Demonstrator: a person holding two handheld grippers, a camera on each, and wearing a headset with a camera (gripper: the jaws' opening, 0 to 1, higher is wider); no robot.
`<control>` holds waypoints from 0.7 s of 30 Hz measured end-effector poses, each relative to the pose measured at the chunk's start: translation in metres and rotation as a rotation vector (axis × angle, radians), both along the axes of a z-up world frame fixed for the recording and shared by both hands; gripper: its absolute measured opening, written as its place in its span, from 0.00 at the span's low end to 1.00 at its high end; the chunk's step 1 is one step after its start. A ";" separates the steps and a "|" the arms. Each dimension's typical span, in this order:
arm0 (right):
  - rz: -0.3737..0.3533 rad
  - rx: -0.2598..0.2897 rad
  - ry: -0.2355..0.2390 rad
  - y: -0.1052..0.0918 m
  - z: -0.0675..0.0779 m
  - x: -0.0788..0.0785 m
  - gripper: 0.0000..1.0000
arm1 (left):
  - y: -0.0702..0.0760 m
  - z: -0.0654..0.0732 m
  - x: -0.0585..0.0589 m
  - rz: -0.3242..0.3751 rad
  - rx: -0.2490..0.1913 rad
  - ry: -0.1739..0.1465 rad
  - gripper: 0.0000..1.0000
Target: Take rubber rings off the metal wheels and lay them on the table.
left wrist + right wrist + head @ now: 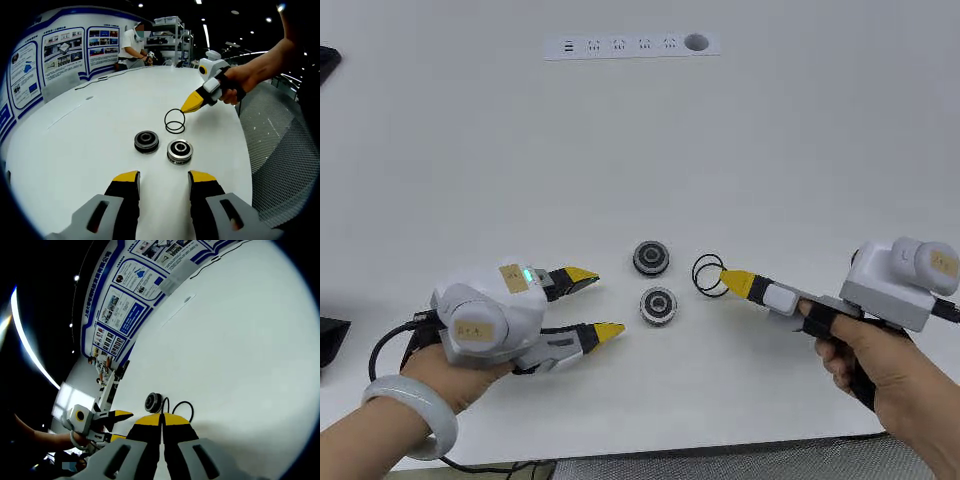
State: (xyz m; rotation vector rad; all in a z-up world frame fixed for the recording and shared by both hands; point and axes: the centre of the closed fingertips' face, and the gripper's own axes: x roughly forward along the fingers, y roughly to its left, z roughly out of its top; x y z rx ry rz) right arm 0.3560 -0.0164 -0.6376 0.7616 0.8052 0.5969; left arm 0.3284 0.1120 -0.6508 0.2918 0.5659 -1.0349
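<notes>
Left tool (597,300) spread near metal wheels (658,305); right tool (730,281) pinching rubber rings (708,276); wall posters (65,50) illegible

No legible txt; wall posters (60,52) & tan stickers (475,331) too blurry.

Thin black rubber rings (708,274) are pinched in the closed right tool (735,283) beside two round metal wheels (658,305) on the white surface (620,150); the left tool (598,302) is held open nearby.
</notes>
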 end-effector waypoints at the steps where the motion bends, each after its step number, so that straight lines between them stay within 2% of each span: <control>1: -0.003 -0.004 0.006 -0.001 -0.002 0.000 0.02 | 0.000 0.000 0.000 0.001 0.002 0.001 0.39; 5: -0.004 -0.011 0.022 0.000 -0.007 -0.002 0.02 | 0.000 -0.001 -0.001 0.001 0.003 0.004 0.39; 9: -0.010 -0.044 0.037 -0.004 -0.017 -0.004 0.02 | 0.000 -0.001 -0.001 0.003 0.003 0.006 0.39; 12: 0.000 -0.082 0.029 -0.006 -0.020 -0.004 0.02 | 0.000 0.000 -0.001 0.003 0.003 0.005 0.39; 14: 0.008 -0.107 0.021 -0.007 -0.020 -0.004 0.06 | 0.000 -0.001 0.000 0.003 0.003 0.005 0.39; 17: 0.040 -0.158 -0.009 -0.008 -0.021 -0.005 0.08 | -0.001 0.000 0.001 0.002 0.000 0.003 0.39; 21: 0.048 -0.174 -0.025 -0.009 -0.019 -0.003 0.11 | -0.002 0.001 0.002 0.003 -0.003 0.002 0.38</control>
